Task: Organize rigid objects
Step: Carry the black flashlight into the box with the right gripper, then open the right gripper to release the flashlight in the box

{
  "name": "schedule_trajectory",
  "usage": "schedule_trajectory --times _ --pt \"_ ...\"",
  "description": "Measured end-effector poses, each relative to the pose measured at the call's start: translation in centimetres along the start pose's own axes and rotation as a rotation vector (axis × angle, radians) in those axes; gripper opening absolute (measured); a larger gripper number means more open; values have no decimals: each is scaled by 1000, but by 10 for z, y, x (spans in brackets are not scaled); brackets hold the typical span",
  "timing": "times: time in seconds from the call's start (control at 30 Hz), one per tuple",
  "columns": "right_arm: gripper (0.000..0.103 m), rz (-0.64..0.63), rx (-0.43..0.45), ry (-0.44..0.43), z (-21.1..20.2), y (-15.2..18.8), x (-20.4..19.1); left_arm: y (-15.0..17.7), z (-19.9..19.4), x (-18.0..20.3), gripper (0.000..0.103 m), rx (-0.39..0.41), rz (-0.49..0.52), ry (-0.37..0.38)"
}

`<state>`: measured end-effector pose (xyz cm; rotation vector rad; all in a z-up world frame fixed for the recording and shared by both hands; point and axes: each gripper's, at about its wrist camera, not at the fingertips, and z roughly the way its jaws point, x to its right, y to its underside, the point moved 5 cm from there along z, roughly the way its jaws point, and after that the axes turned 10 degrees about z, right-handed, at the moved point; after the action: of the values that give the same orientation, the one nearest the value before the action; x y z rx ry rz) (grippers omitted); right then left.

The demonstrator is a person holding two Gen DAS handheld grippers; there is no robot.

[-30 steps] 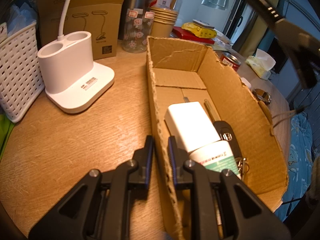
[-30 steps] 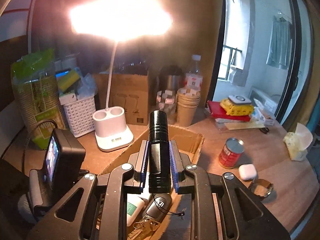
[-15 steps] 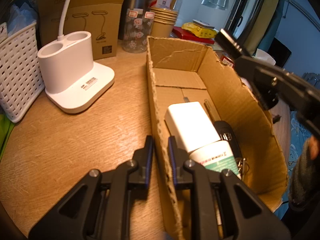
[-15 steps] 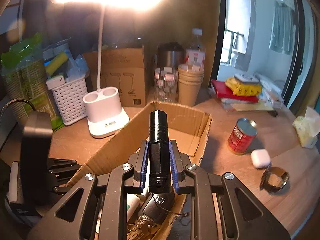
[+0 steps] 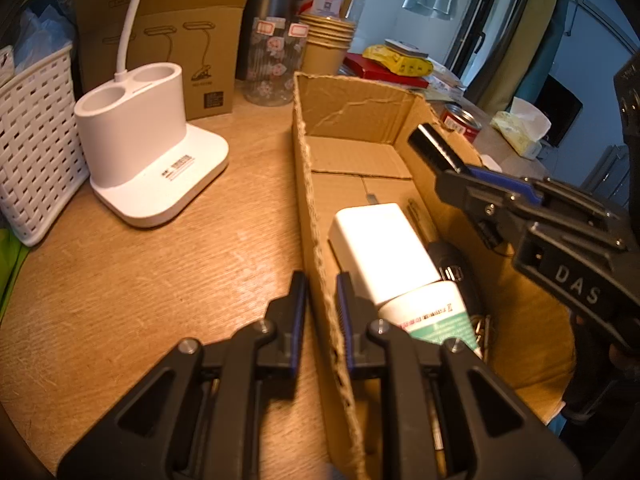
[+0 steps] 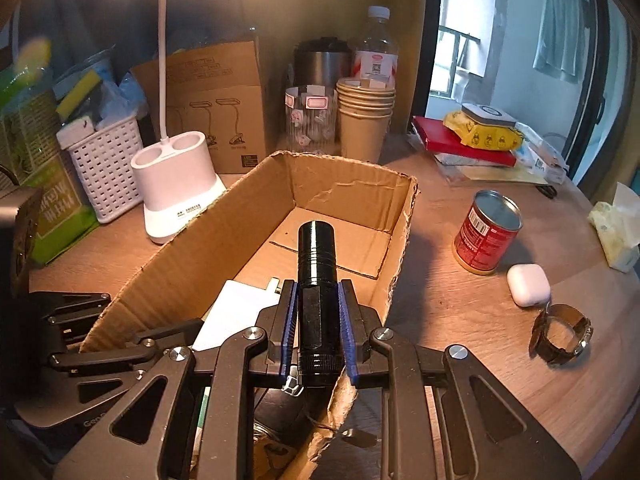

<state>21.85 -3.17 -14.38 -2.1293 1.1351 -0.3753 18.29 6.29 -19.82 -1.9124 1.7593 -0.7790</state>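
Spreading wide underneath everything, round wooden table (image 6: 460, 320), warm under lamplight. Open brown cardboard box (image 6: 352, 184) planted mid-table, long side wall pinched between the narrow-set fingers of the left gripper (image 5: 322, 304), one finger outside, one inside. Inside the box, at 6 o'clock from its far wall: flat white rectangular charger block (image 5: 380, 248), white tube with green label (image 5: 432, 312) lying against it, black car key fob (image 5: 456, 268) just beside, metal key ring beneath, partly hidden. White desk lamp base with two round cups (image 6: 176, 184) standing at 10 o'clock from the box, white lattice plastic basket (image 6: 104, 168) farther out the same way. Stack of tan paper cups (image 6: 366, 120) at 12 o'clock behind the box. Red tin can with silver lid (image 6: 486, 232) upright at 3 o'clock, small white earbud case (image 6: 528, 284) and dark wristwatch (image 6: 560, 334) near it, lying apart at roughly 4 o'clock. Hovering over the box's near end, right gripper (image 6: 318, 320) clamped firmly on the black cylindrical metal flashlight (image 6: 316, 264), blue pads pressing its hexagonal body from both sides, barrel pointing toward 12 o'clock above the box floor, clear of the contents below.
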Motion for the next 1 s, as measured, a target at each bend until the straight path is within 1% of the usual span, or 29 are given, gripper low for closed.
schedule_trajectory --times 0.3,0.7,1.0 --pt "22 -3 -6 3 0 -1 -1 0 0 0 16 0 0 0" --pt "22 0 4 -25 -7 -2 -6 0 0 0 16 0 0 0" --pt "22 16 38 -25 -21 -8 0 0 0 1 16 0 0 0"
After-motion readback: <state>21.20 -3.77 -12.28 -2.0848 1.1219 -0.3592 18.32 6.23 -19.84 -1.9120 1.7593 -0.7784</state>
